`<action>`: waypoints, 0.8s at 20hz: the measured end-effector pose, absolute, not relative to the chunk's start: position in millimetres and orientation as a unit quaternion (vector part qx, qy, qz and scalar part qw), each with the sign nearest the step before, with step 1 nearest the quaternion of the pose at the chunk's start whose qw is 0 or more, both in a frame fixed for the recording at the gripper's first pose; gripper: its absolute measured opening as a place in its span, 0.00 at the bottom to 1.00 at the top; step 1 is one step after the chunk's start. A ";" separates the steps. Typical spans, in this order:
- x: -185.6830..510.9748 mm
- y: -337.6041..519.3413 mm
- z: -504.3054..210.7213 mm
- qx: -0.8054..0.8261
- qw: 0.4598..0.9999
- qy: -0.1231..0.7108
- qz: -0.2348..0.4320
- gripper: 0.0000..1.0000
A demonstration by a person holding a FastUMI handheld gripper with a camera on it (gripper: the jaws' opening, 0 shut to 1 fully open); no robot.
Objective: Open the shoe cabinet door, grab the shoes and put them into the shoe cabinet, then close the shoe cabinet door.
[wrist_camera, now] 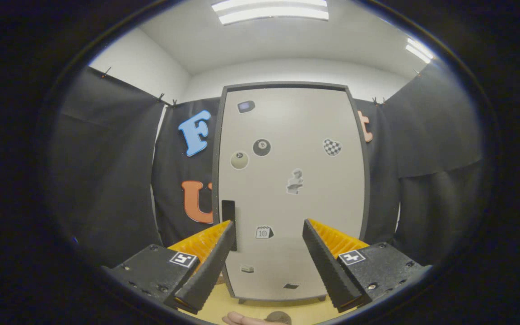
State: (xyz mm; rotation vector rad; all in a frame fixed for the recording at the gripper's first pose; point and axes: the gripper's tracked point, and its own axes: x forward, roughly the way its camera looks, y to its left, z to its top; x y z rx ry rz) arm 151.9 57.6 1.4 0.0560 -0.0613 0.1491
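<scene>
Grey and closed, the shoe cabinet door (289, 189) stands upright ahead — a dark handle (228, 221) at its left edge. The gripper (269, 234) hangs before the door's lower half, fingers spread, gripping nothing — stickers (262, 147) dot the door.

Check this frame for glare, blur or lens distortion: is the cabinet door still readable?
Gripper view: fisheye bows the shoe cabinet door edges outward; ceiling lights blow out, yet the door is evenly lit, stickers sharp; the open gripper is in focus, holding nothing.
</scene>
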 end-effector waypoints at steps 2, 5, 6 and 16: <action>176.2 78.3 -6.2 0.024 0.996 -0.016 0.085 0.99; 201.2 112.2 -18.7 0.038 0.994 0.006 0.102 0.99; 208.8 122.8 -22.6 0.045 0.994 0.011 0.102 0.99; 277.6 159.5 -52.5 0.019 0.996 0.036 0.084 0.86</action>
